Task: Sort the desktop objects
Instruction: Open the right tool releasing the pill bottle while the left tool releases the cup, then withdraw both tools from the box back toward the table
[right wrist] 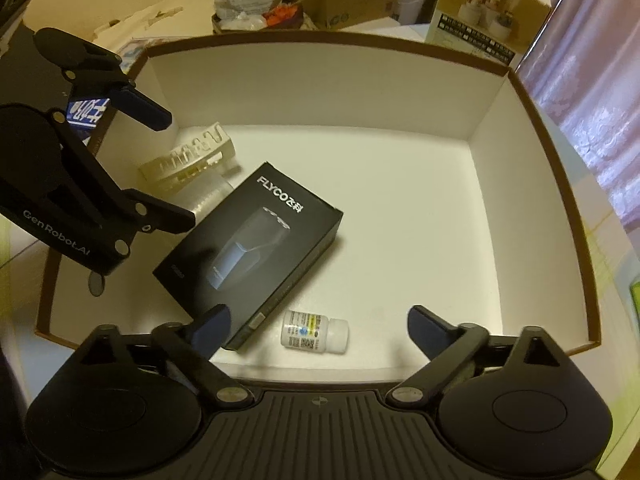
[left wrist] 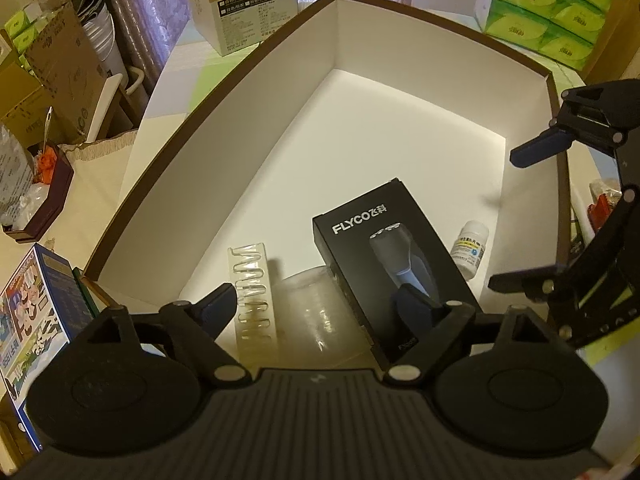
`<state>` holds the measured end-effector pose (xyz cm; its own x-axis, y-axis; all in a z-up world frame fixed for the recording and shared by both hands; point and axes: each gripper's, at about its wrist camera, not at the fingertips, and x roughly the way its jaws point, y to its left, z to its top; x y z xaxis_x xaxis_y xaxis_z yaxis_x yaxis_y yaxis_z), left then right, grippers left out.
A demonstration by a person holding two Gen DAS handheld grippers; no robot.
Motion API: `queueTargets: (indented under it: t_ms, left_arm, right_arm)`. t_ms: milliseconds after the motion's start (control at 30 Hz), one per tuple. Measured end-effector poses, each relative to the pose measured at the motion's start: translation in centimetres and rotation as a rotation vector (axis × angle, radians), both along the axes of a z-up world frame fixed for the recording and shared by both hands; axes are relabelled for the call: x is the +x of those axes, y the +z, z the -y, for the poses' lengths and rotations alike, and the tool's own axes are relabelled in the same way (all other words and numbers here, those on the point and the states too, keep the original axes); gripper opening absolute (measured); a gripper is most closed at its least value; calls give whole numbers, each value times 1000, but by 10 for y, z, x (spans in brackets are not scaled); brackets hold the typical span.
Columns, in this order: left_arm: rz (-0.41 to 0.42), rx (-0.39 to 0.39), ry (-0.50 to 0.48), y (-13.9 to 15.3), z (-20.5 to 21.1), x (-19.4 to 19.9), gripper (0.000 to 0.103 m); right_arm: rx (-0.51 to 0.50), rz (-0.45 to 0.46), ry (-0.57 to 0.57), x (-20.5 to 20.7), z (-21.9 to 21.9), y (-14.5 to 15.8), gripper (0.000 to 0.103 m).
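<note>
Both grippers are hovering over the big white box with the brown rim, and neither one has anything in it. The left gripper has its fingers spread wide, and so does the right gripper, with only empty air and the box floor between the tips. Inside the box, the black FLYCO shaver carton lies flat at an angle, and the small white pill bottle is on its side just beside one corner of it, not quite touching as far as I can see. On the other side of the carton sits a clear plastic insert with wavy slots, right next to a see-through lump that I honestly can't identify; it could be a bag or a lid, too glassy and blurred to call. From the left wrist view, the near end of the carton is hidden behind the finger, and the insert's lower end is cut off by the gripper body. Outside the box there's a stack of green tissue packs and a printed product box, both partly cropped by the frame edge.
</note>
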<state>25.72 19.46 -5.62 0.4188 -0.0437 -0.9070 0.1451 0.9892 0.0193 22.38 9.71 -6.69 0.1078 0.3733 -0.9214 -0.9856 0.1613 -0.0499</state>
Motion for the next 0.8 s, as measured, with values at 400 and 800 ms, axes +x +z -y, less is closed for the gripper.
queueTargets:
  t_ms: [400, 800]
  left_arm:
    - [55, 18, 0, 21, 4, -11, 91]
    - [121, 37, -3, 48, 14, -33, 95]
  right_arm:
    - [87, 13, -50, -10, 18, 30, 101]
    - [188, 23, -97, -31, 43, 56, 101]
